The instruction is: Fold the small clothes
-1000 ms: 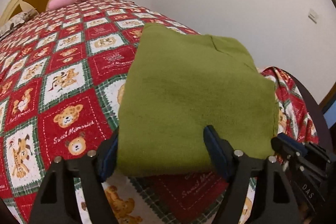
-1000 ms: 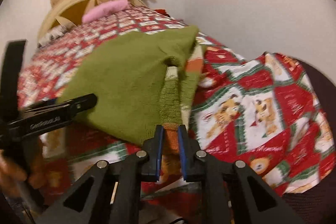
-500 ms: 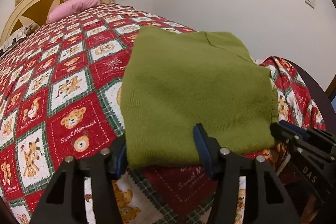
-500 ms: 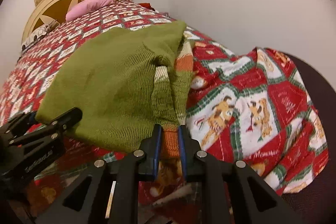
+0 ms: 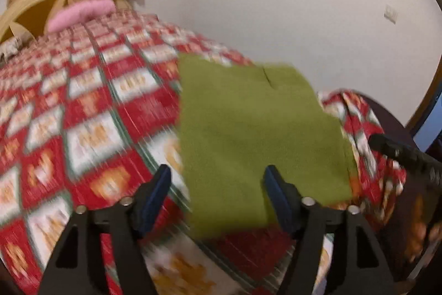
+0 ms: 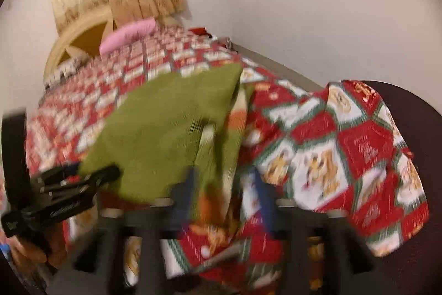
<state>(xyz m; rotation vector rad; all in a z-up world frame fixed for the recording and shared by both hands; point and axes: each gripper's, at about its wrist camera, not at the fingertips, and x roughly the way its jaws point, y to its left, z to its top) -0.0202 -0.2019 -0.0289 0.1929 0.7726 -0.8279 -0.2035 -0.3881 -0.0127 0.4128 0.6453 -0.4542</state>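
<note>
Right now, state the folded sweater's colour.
Olive green sweater, striped orange and cream underneath; left wrist view shows it best.

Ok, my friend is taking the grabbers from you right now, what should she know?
Left gripper: open, jaws on either side of the green sweater's near edge, not pinching it.
Right gripper: its jaws have just been opening; the striped orange cuff sits loose between them.
The sweater lies folded on the teddy-bear quilt, near the bed's corner.
Done: sweater folded into a rough rectangle.
Left: the striped sleeve sticks out on the right side, so tuck it in and tidy up. The pictures are blurry, so check first.
</note>
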